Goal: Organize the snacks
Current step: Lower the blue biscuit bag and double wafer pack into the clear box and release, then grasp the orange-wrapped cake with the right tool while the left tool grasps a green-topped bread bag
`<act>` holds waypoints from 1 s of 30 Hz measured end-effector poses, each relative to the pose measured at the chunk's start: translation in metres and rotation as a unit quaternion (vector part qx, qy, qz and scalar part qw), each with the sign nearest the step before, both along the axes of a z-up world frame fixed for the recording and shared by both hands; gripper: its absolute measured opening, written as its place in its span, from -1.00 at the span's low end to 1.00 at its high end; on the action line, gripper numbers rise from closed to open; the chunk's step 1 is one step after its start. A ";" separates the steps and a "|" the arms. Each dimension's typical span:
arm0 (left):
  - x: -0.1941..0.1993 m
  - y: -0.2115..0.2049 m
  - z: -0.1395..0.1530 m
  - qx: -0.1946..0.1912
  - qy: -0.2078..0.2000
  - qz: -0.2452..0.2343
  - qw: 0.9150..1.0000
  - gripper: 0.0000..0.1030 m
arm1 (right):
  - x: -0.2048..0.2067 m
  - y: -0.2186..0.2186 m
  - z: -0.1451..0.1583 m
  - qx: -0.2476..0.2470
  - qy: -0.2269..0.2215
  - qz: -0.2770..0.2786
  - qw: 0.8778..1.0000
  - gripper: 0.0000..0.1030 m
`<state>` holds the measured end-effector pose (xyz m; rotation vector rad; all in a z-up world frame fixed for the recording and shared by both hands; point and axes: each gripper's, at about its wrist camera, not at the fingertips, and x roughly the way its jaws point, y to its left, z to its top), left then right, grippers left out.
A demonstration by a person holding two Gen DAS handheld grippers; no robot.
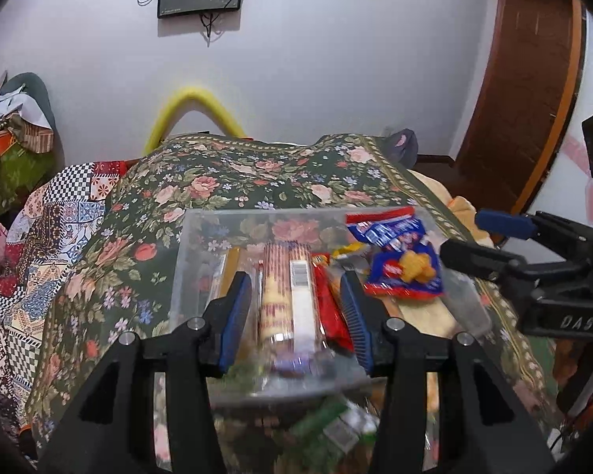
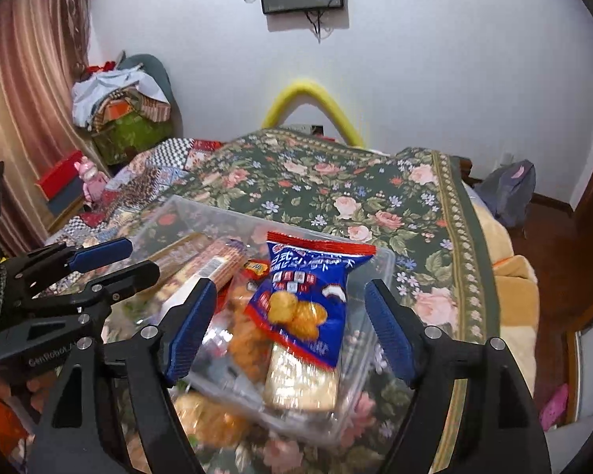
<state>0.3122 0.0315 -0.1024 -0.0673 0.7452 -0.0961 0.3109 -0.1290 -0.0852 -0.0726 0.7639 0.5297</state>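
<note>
Right wrist view, right claw (image 2: 288, 328) spread above clear bin (image 2: 383, 272)

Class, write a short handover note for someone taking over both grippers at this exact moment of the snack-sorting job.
Left gripper: open, nothing held, its fingers to either side of the biscuit roll.
Right gripper: open, nothing held, over the blue snack bag.
Both snacks lie in the clear plastic box on the floral cloth, with a red packet beside the roll.
Done: several snacks boxed.
Left: an orange snack pack and a green packet lie outside the near wall; both are blurred.
</note>
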 end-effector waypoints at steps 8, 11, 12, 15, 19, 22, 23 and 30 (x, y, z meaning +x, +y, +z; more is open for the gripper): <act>-0.051 -0.007 0.000 -0.006 0.023 -0.029 0.999 0.03 | -0.053 -0.018 -0.003 -0.002 0.011 0.025 1.000 0.49; -0.071 -0.014 -0.008 -0.008 0.037 -0.037 0.999 0.08 | -0.073 -0.023 -0.015 -0.014 0.024 0.033 0.999 0.50; -0.076 -0.018 -0.011 -0.009 0.041 -0.040 0.998 0.09 | -0.078 -0.025 -0.019 -0.018 0.027 0.032 0.999 0.50; -0.089 -0.029 -0.022 -0.014 0.058 -0.053 0.997 0.18 | -0.094 -0.030 -0.032 -0.035 0.038 0.026 0.998 0.50; -0.095 -0.044 -0.039 -0.024 0.083 -0.058 0.995 0.27 | -0.111 -0.041 -0.050 -0.026 0.072 0.024 0.997 0.50; -0.090 -0.051 -0.055 -0.045 0.112 -0.058 0.991 0.27 | -0.122 -0.048 -0.061 -0.012 0.102 0.019 0.995 0.50; -0.088 -0.052 -0.061 -0.049 0.120 -0.057 0.990 0.27 | -0.125 -0.050 -0.064 -0.012 0.107 0.020 0.994 0.50; -0.089 -0.053 -0.081 -0.066 0.124 -0.058 0.988 0.36 | -0.149 -0.053 -0.088 -0.035 0.134 0.024 0.990 0.50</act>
